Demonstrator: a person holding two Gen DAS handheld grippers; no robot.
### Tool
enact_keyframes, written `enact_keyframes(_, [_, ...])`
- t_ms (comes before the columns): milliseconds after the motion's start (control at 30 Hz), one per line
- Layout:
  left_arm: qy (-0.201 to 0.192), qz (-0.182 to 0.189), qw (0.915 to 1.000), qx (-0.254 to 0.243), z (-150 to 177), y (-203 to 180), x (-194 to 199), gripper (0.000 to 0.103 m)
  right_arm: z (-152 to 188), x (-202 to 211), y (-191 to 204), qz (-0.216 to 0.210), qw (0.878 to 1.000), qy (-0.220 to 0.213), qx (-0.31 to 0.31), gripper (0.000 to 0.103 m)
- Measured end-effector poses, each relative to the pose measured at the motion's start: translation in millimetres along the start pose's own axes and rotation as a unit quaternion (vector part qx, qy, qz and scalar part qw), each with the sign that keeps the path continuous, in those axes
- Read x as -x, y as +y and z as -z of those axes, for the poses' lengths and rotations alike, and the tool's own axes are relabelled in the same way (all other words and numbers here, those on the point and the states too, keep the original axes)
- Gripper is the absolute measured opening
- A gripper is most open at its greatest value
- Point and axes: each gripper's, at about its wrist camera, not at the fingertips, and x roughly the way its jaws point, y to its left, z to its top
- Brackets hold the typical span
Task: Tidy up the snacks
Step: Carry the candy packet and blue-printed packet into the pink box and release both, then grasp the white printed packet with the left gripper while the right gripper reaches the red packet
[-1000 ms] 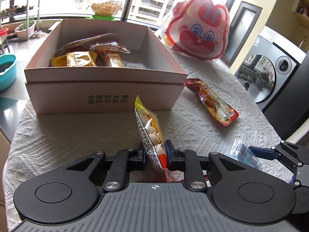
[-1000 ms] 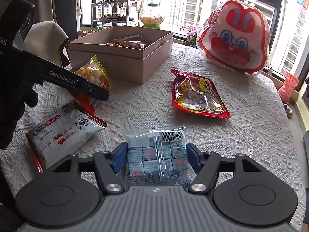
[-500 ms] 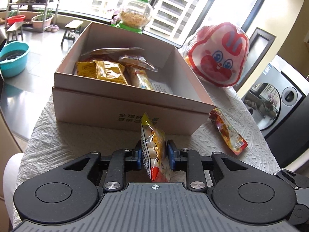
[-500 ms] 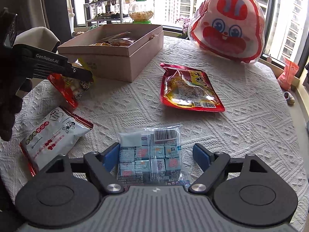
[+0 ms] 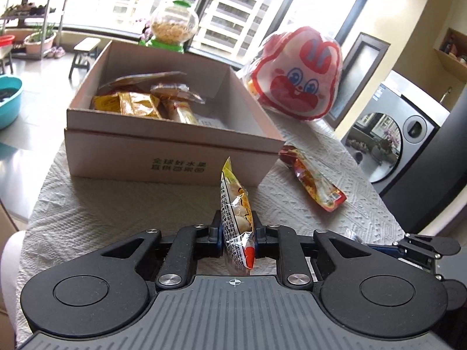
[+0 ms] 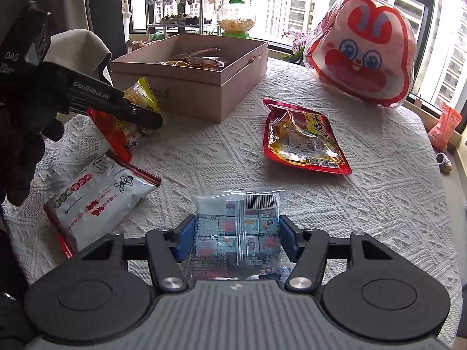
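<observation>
A: Why do we hold the yellow packet (image 5: 237,215) edge-on?

B: The left gripper (image 5: 237,234) pinches it tight and upright, off the cloth, facing the box (image 5: 175,157), so we judge it can drop in beside the snacks already there.

A: And the right gripper (image 6: 237,237)?

B: Its jaws are closing around the clear pack (image 6: 237,227), flat on the table (image 6: 379,204). Pad contact is unclear; the pack's near end is hidden.

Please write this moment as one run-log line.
left gripper: shut on yellow snack packet | right gripper: closing around blue candy pack | box: partly filled
</observation>
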Motion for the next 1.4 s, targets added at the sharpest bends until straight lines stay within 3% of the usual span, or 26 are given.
enact_keyframes(100, [-0.041, 0.023, 0.9989, -0.003, -8.5, -7.6, 27.6, 0.02, -8.5, 16.1, -4.6, -0.006, 1.0, -0.019, -0.017, 0.059])
enact_keyframes(200, [-0.115, 0.048, 0.9919, -0.021, -39.5, -20.7, 62.2, 0.02, -36.6, 47.6, -11.0, -0.028, 0.996, -0.075, -0.031, 0.059])
enact_keyframes(300, [-0.181, 0.04, 0.982, -0.038, -75.5, -31.3, 84.0, 0.02, -76.4, 79.6, -13.1, -0.017, 0.988, -0.15, -0.025, 0.059])
enact_keyframes(400, [-0.202, 0.028, 0.978, -0.043, -106.6, -35.8, 83.5, 0.021, -115.0, 94.9, -10.8, 0.01, 0.98, -0.197, -0.008, 0.059])
enact_keyframes(467, [-0.192, 0.04, 0.9802, -0.029, -120.3, -32.6, 71.3, 0.021, -133.8, 94.0, -9.7, 0.025, 0.977, -0.214, 0.002, 0.059])
enact_keyframes(600, [-0.157, 0.067, 0.9853, 0.006, -132.7, -18.6, 21.8, 0.023, -152.4, 74.1, -10.3, 0.032, 0.979, -0.202, 0.007, 0.059])
enact_keyframes(733, [-0.093, -0.012, 0.9954, 0.017, -117.8, 9.6, -32.5, 0.024, -156.5, 44.8, -19.5, 0.023, 0.986, -0.164, -0.02, 0.059])
enact_keyframes(833, [-0.101, 0.015, 0.9934, 0.053, -101.5, 29.9, -14.2, 0.024, -154.7, 34.4, -26.6, 0.014, 0.988, -0.148, -0.04, 0.059])
enact_keyframes(967, [-0.119, 0.001, 0.989, 0.088, -89.1, 41.0, 15.8, 0.024, -177.8, 18.9, -21.7, 0.002, 0.987, -0.152, -0.046, 0.059])
enact_keyframes(1033, [-0.109, 0.004, 0.9899, 0.09, -86.7, 38.9, 18.8, 0.024, -199.8, 2.9, -15.3, -0.021, 0.986, -0.153, -0.057, 0.059])
enact_keyframes(1100, [-0.082, 0.002, 0.9929, 0.086, -79.6, 33.9, 18.2, 0.024, -220.6, -20.6, -9.5, -0.041, 0.985, -0.151, -0.072, 0.062])
enact_keyframes(1200, [-0.052, -0.003, 0.9959, 0.073, -61.2, 30.9, 25.4, 0.024, -233.3, -56.6, -7.2, -0.033, 0.991, -0.113, -0.068, 0.066])
enact_keyframes(1300, [0.005, 0.005, 0.9967, 0.08, -36.7, 36.8, 27.6, 0.024, -213.0, -52.0, -12.3, -0.024, 0.993, -0.105, -0.057, 0.065])
enact_keyframes(1400, [0.083, 0.027, 0.9906, 0.104, -11.8, 42.9, 16.2, 0.023, -179.3, -33.1, -16.9, -0.024, 0.995, -0.088, -0.041, 0.066])
